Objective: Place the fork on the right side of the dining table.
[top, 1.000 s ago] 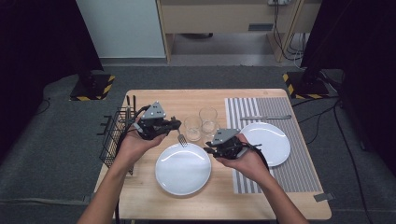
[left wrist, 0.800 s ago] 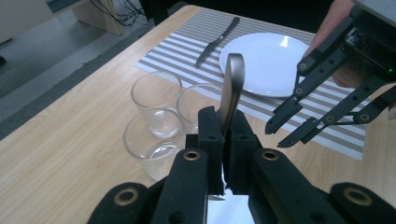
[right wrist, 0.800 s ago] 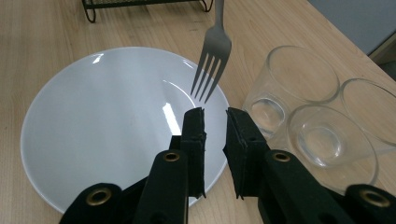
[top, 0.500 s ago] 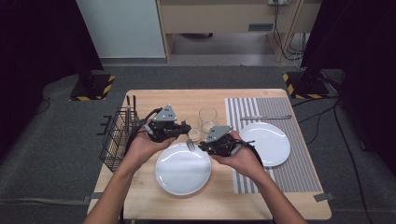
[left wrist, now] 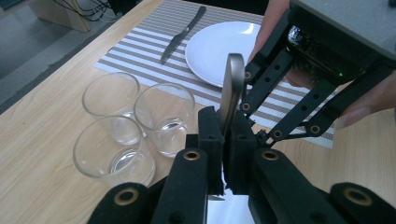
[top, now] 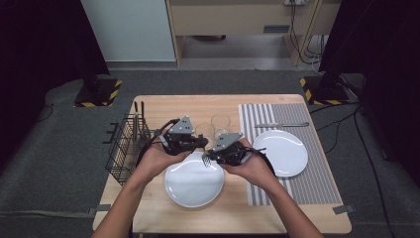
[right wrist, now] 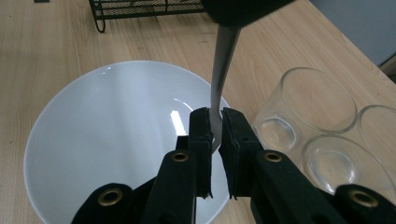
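Now fork [top: 207, 157] held over near plate [top: 193, 181], between both grippers. Left gripper [left wrist: 223, 140] clamped on handle end; right gripper [right wrist: 213, 128] just closed on neck. Fork stiff, light, smooth steel, likely slippery; grip flat handle faces.

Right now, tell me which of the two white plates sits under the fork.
The plate on the bare wood, nearest the person. The fork, pinched by both the left gripper and right gripper, hangs over it. The other plate lies on the striped mat.
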### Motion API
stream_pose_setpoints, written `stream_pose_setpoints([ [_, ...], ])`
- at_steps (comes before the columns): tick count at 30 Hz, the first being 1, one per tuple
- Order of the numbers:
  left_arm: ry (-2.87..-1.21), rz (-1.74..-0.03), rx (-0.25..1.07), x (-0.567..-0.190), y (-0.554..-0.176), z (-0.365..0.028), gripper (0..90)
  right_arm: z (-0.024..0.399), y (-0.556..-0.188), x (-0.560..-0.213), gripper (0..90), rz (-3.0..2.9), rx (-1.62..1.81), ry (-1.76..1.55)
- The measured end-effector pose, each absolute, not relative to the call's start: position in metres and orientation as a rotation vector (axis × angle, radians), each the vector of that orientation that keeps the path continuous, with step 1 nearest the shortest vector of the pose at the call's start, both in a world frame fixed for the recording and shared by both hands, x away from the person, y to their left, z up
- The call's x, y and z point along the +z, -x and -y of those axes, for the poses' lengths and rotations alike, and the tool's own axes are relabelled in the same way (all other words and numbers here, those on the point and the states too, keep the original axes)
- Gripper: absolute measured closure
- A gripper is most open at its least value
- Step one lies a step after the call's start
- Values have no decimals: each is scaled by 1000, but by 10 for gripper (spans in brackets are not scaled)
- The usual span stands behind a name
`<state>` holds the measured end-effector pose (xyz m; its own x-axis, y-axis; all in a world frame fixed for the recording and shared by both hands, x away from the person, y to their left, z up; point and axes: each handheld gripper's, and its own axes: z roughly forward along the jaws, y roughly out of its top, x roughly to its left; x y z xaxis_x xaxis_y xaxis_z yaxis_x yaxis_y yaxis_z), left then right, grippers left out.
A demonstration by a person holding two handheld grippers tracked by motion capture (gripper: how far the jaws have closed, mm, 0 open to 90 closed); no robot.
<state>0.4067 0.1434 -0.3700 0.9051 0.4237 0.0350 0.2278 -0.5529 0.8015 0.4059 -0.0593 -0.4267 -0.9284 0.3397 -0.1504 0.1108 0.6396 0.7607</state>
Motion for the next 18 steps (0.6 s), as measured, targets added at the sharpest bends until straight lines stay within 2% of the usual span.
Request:
stream_pose_setpoints([
  [14, -2163, -445, 248, -372, -406, -141, 867, 54, -408, -427, 827, -2595, 1168, -330],
  [18, -2174, -440, 250, -373, -405, -141, 867, 51, -407, -428, 858, -2597, 1163, -315],
])
